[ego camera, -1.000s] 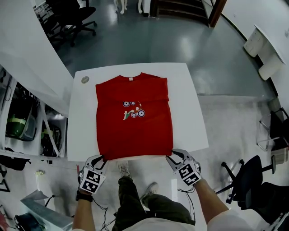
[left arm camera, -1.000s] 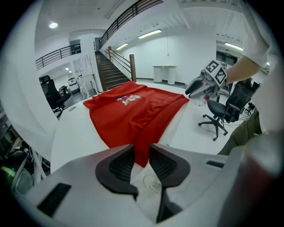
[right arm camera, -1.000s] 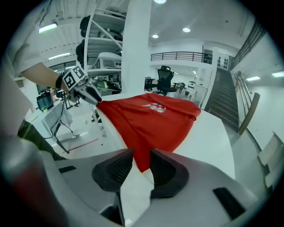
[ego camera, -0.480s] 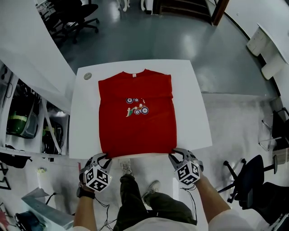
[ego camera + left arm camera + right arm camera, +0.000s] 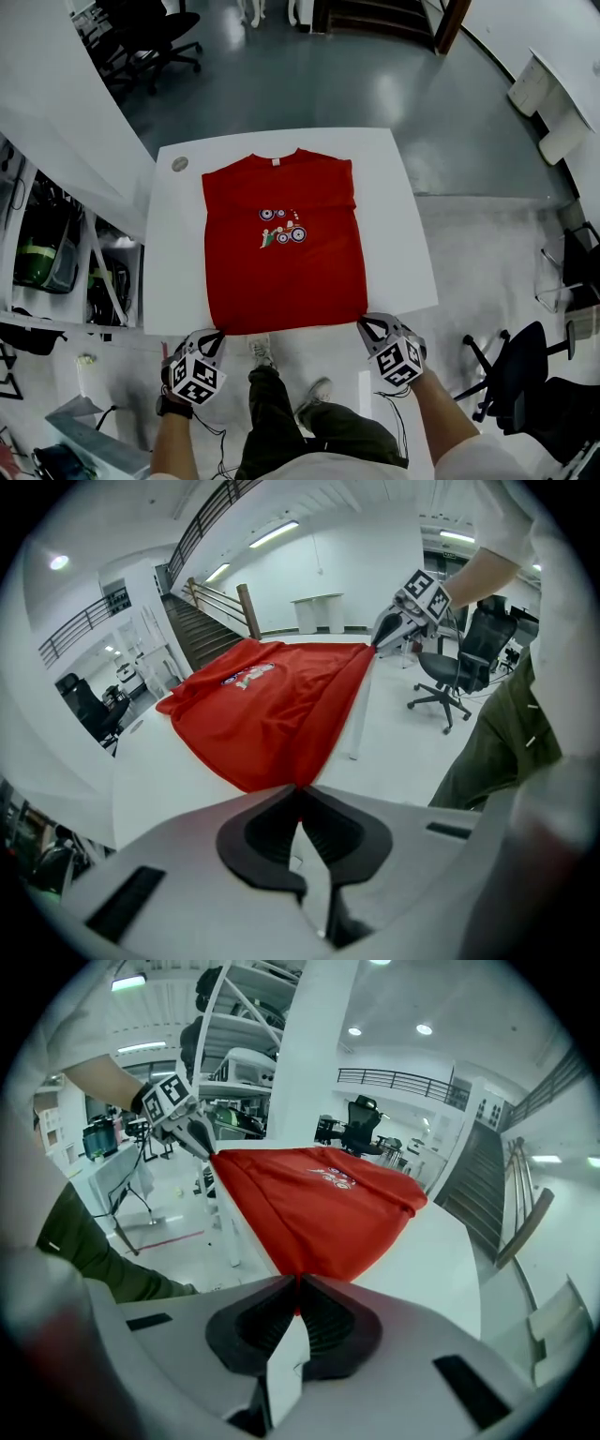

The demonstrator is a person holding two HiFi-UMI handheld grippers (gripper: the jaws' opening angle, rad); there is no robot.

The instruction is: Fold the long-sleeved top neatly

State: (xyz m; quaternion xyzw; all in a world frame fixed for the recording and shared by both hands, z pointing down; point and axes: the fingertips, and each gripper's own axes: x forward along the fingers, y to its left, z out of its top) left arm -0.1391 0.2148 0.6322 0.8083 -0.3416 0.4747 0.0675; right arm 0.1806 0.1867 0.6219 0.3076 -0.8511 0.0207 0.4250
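The red top (image 5: 281, 246) lies flat and face up on the smooth white square table (image 5: 398, 216), with its collar at the far edge and its hem at the near edge. Its outline is close to a rectangle. The cloth is matte and soft, with a small printed graphic (image 5: 281, 231) of round wheel shapes on the chest and a white label (image 5: 274, 163) at the neck. The left gripper (image 5: 215, 335) has just been closing, and its dark ribbed pads now pinch the near left hem corner, the fabric gathered to a narrow point between them. The right gripper (image 5: 365, 324) has likewise just been closing and clamps the near right hem corner the same way. The cloth fans out from each pinch in smooth, shallow folds. 1 small round grey disc (image 5: 178, 164) sits on the table's far left corner, apart from the top
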